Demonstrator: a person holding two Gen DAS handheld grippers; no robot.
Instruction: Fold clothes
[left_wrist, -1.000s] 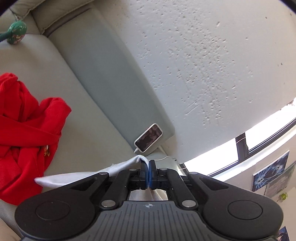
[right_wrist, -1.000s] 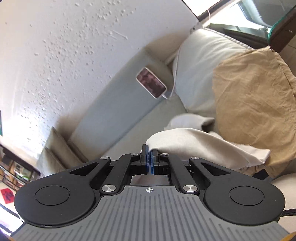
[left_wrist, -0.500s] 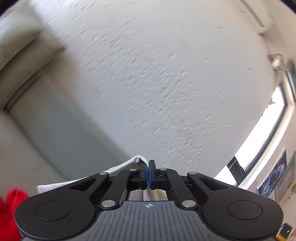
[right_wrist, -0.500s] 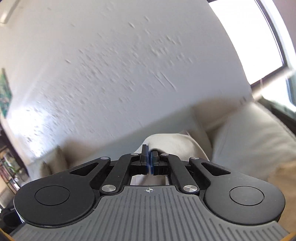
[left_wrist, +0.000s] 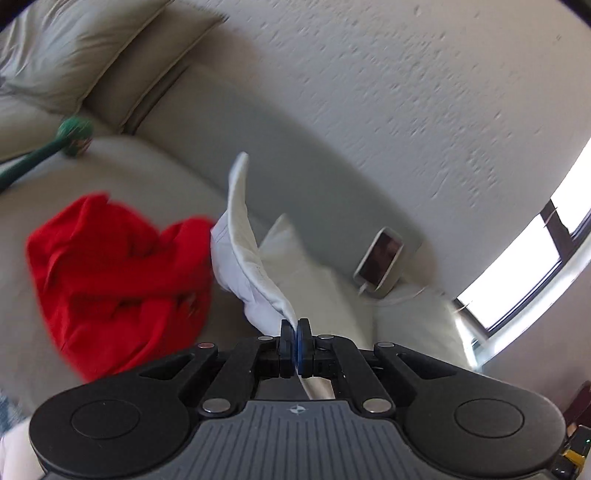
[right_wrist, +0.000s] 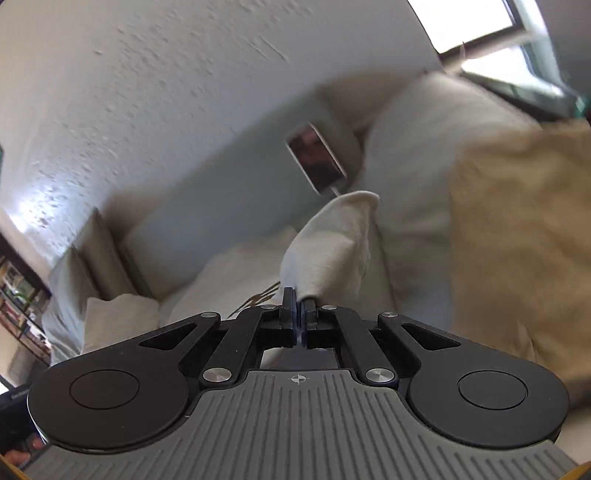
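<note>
A white garment (left_wrist: 243, 258) hangs over a pale sofa seat. My left gripper (left_wrist: 295, 328) is shut on one edge of it, and the cloth flaps up ahead of the fingers. My right gripper (right_wrist: 298, 299) is shut on another part of the same white garment (right_wrist: 332, 243), which bunches above the fingertips. More of the white cloth lies spread on the seat (right_wrist: 229, 273), with a dark print partly showing.
A crumpled red garment (left_wrist: 110, 280) lies on the seat at the left. A tan cloth (right_wrist: 517, 251) drapes over the sofa arm at the right. A phone (left_wrist: 380, 258) leans on the backrest with a cable. A green maraca (left_wrist: 70, 136) lies far left.
Both grippers swung up toward the wall and have now come back down toward the seat, still holding the white garment, which now flaps forward over the sofa.
</note>
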